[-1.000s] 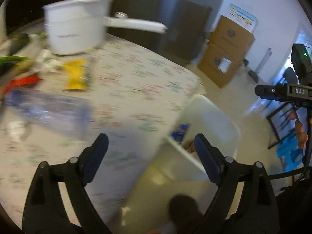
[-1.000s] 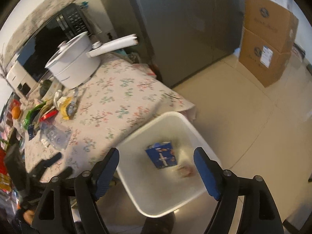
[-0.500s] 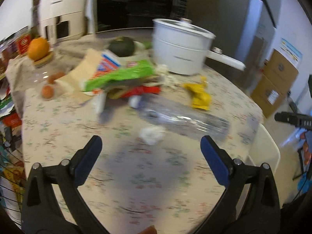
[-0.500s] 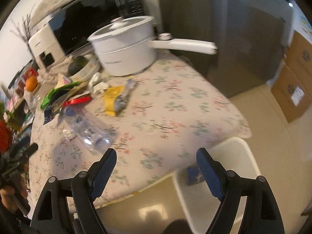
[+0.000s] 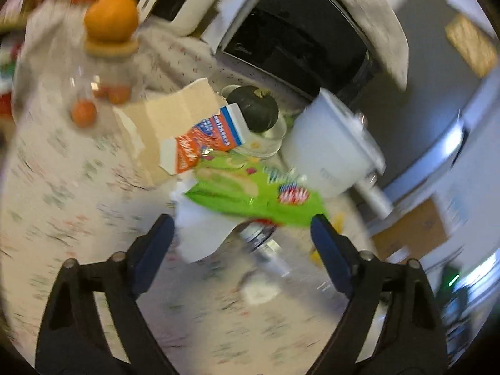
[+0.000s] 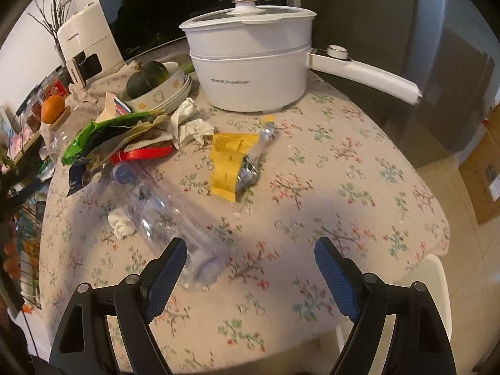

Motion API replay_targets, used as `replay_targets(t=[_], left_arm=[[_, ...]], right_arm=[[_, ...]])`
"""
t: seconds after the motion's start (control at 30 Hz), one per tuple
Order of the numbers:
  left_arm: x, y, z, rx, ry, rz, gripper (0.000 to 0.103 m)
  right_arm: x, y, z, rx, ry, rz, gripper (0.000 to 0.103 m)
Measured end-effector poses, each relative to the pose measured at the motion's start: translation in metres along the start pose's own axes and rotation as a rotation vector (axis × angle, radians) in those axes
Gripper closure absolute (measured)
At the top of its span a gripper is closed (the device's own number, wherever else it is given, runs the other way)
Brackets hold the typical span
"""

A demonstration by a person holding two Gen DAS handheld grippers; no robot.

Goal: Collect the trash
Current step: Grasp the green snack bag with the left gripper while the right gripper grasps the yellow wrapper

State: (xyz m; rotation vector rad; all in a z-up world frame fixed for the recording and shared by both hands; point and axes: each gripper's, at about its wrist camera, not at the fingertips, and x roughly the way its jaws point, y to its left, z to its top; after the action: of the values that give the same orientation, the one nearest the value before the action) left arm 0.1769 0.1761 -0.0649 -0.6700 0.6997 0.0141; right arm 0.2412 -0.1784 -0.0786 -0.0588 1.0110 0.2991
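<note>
Right wrist view. Right hand-held gripper (image 6: 250, 259): jaws wide apart, nothing held, poised over the near edge of the table (image 6: 359, 168).

- Bottle (image 6: 165, 215): clear plastic, ribbed, crushable; lies flat. Long axis runs from the blue cap (image 6: 122, 172), far left, down to its base, which lies just beside the gripper's left finger (image 6: 165, 265). Likely the nearest pick for this arm; the jaws would need to shift left and turn to close across the axis.
- Yellow wrapper (image 6: 229, 162): flat foil sachet, crinkled, with a clear film twist along its right side; ahead of the gripper, mid-table.
- Tissue (image 6: 120, 222): small white wad, soft, just left of the bottle.
- Crumpled paper (image 6: 190, 123): white, behind the wrapper.
- Green bag (image 6: 103, 131) over a red strip (image 6: 147, 153): glossy film, heaped at far left.
- Pot (image 6: 250, 59): white, lidded, long handle pointing right; not trash.
- Bin (image 6: 434, 297): white rim, below the table's right edge.

Left wrist view, blurred. Left hand-held gripper (image 5: 242, 234): jaws equally wide, empty, pointed at the green bag (image 5: 250, 197) and white paper (image 5: 203, 234) directly ahead; torn carton (image 5: 206, 137) and cardboard (image 5: 165, 125) lie beyond. This arm looks nearer the heap.
</note>
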Motion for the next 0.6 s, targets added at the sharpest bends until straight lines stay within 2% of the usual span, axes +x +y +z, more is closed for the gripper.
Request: replay_targets(t=[0.03, 0.1, 0.27, 0.3, 0.33, 0.37, 0.4, 0.43, 0.5, 0.6], left_arm=[[0.005, 0.002, 0.001, -0.024, -0.003, -0.012, 0.018], [0.014, 0.003, 0.001, -0.063, -0.004, -0.026, 0.028], [0.038, 0.025, -0.004, -0.272, -0.001, -0.089, 0.046], [0.042, 0.028, -0.004, -0.303, -0.004, -0.099, 0.055], [0.045, 0.031, -0.007, -0.336, -0.008, -0.116, 0.060], [0.046, 0.033, -0.007, -0.355, -0.012, -0.127, 0.068], [0.046, 0.035, -0.008, -0.377, -0.018, -0.136, 0.081], [0.045, 0.036, -0.009, -0.396, -0.025, -0.153, 0.087], [0.040, 0.034, -0.009, -0.395, -0.036, -0.157, 0.091], [0.027, 0.024, -0.004, -0.342, -0.041, -0.162, 0.094]], right_arm=[[0.000, 0.001, 0.002, 0.001, -0.003, -0.001, 0.018], [0.001, 0.003, 0.006, 0.004, -0.006, 0.005, 0.018], [0.006, 0.010, 0.010, 0.005, -0.004, 0.017, 0.018], [0.007, 0.012, 0.010, 0.001, -0.002, 0.019, 0.018], [0.007, 0.013, 0.010, -0.002, 0.000, 0.018, 0.018], [0.008, 0.014, 0.009, -0.007, 0.003, 0.015, 0.018], [0.009, 0.014, 0.009, -0.009, 0.005, 0.012, 0.018], [0.009, 0.014, 0.009, -0.008, 0.006, 0.011, 0.018], [0.009, 0.013, 0.008, -0.011, 0.008, 0.007, 0.018], [0.009, 0.011, 0.009, -0.018, 0.004, -0.015, 0.018]])
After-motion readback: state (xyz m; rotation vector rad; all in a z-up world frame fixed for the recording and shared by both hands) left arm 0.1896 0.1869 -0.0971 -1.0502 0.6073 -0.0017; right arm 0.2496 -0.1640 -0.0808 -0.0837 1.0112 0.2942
